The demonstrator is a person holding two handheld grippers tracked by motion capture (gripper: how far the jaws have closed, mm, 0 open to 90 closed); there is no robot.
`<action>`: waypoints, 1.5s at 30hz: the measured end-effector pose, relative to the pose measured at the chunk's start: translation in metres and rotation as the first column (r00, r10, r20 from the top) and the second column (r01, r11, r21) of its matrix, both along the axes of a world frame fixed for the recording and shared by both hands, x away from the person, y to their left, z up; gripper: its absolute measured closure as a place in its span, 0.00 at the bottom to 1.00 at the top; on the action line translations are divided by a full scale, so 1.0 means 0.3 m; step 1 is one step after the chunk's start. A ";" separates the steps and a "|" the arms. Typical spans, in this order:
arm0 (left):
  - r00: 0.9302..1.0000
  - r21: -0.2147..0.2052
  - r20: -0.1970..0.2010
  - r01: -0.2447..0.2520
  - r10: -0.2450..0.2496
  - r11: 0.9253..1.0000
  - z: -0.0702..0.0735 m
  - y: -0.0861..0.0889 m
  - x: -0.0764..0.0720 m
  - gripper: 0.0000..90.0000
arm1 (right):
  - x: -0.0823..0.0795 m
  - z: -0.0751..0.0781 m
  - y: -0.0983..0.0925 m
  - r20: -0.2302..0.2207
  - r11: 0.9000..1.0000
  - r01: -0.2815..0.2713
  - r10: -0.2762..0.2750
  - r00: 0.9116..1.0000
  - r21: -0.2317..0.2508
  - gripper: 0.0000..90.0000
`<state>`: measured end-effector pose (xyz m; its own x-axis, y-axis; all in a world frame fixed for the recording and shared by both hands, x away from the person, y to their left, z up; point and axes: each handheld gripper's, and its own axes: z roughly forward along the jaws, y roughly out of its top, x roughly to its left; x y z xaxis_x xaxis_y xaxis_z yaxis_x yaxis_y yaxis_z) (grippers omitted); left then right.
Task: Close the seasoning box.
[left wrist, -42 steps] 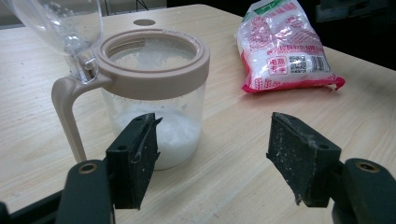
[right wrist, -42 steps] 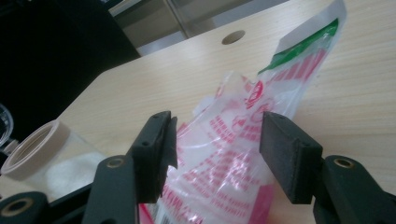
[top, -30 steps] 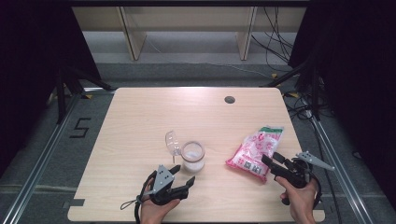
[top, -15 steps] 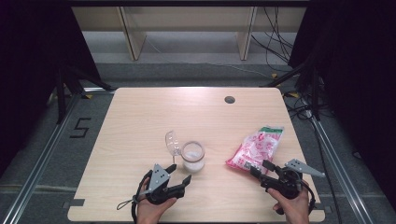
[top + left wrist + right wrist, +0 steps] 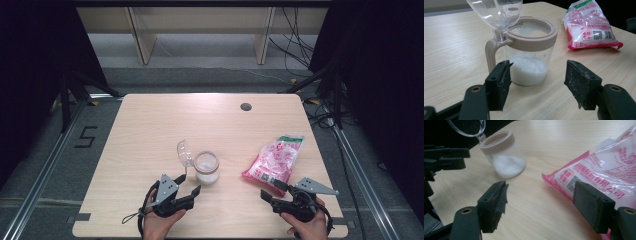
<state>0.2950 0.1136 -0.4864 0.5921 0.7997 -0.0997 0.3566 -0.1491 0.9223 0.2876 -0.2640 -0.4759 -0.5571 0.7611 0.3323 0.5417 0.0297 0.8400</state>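
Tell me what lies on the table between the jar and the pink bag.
Nothing: between the jar and the pink bag runs only bare wooden table, as the high view and the right gripper view show.

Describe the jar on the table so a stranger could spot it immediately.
On the wooden table, look near the front edge, just ahead of the left gripper. There stands the jar: clear, with a beige rim and handle, its clear lid flipped open, white grains inside. The pink bag nearby lies flat.

Left gripper (image 5: pixel 192 187) held low at the near table edge, jaws apart and empty, pointing up-right; they have just been closing a little. Right gripper (image 5: pixel 272 191) near the right corner, jaws apart and empty, pointing up-left. Both hands come in from the bottom.
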 end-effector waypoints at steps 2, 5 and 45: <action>1.000 0.011 0.020 0.019 -0.020 1.000 0.001 0.010 0.004 0.45 | 0.001 -0.004 0.002 0.027 0.999 -0.035 0.035 0.999 -0.002 0.32; 1.000 0.024 0.016 0.007 -0.008 1.000 0.004 0.022 0.005 0.48 | -0.008 -0.005 0.002 0.037 0.999 -0.031 0.032 0.999 -0.035 0.32; 0.996 0.047 0.082 -0.044 0.040 0.998 0.066 0.088 0.068 0.99 | -0.057 -0.028 0.013 0.007 0.993 -0.088 0.089 0.996 -0.085 0.35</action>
<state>0.3156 0.1400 -0.4665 0.5628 0.8265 -0.0133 0.2878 -0.1808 0.9405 0.2705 -0.2601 -0.4842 -0.6266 0.7338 0.2626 0.5244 0.1478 0.8385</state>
